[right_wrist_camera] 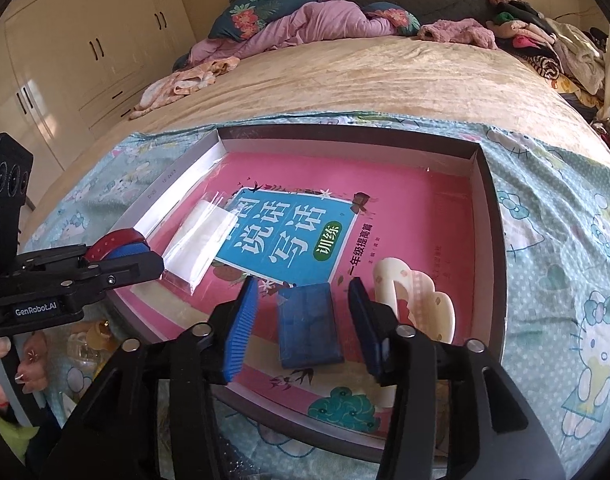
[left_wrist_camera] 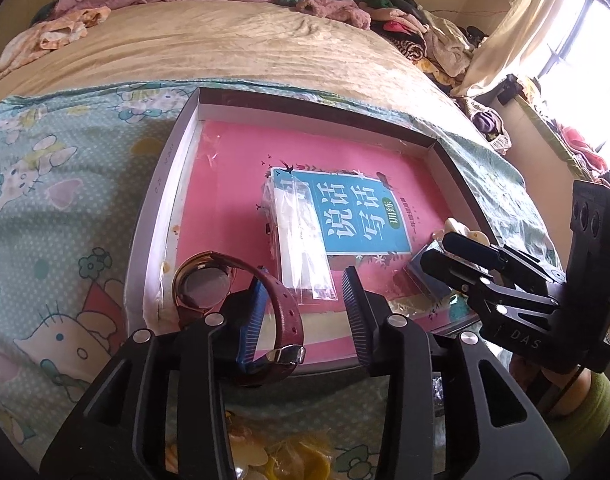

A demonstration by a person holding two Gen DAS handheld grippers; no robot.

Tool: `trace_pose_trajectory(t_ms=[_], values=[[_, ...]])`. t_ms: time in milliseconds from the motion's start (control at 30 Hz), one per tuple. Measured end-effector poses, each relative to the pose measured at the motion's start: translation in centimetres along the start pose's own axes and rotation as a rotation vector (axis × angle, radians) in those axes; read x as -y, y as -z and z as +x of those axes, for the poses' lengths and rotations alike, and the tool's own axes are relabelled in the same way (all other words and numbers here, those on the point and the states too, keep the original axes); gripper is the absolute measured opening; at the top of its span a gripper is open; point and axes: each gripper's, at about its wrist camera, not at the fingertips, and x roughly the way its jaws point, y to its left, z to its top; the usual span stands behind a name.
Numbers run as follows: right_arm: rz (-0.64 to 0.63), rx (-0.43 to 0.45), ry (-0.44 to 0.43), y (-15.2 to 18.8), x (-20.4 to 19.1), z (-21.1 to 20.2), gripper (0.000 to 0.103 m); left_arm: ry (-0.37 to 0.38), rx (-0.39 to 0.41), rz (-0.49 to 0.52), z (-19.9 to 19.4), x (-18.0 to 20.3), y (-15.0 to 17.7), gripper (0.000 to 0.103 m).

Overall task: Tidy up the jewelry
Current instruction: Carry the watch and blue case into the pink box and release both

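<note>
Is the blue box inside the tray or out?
Inside. The blue box lies flat on the pink floor within the tray walls, between the right gripper fingers.

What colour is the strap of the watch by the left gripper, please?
The watch strap is dark red, clearest in the left wrist view.

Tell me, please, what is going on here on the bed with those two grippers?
A person is sorting jewelry into a shallow box lined with a pink book cover, holding a gripper in each hand. The left gripper stands open with a red-strapped watch looped around its left finger, over the box's near left corner. The right gripper is open above a small blue box lying flat inside, pads clear of it. A cream cloud-shaped piece and a clear plastic bag lie nearby.
</note>
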Motion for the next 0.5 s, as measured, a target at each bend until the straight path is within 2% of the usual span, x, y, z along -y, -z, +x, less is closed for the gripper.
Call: trace_pose_trajectory(t_ms=[67, 133, 233, 500], values=[[-0.007, 0.005, 0.006, 0.0, -0.1, -0.3, 0.052, 0.009, 0.001, -0.008, -0.2, 0.0, -0.1, 0.030], [-0.011, 0.018, 0.012, 0.0, -0.1, -0.9, 0.058, 0.038, 0.002, -0.020, -0.6, 0.0, -0.3, 0.037], [-0.003, 0.038, 0.010, 0.3, 0.0, -1.9, 0.061, 0.061, -0.004, -0.029, -1.1, 0.3, -0.4, 0.042], [0.029, 0.064, 0.006, 0.9, 0.5, -3.9, 0.061, 0.096, -0.045, -0.078, -1.7, 0.4, -0.2, 0.052]])
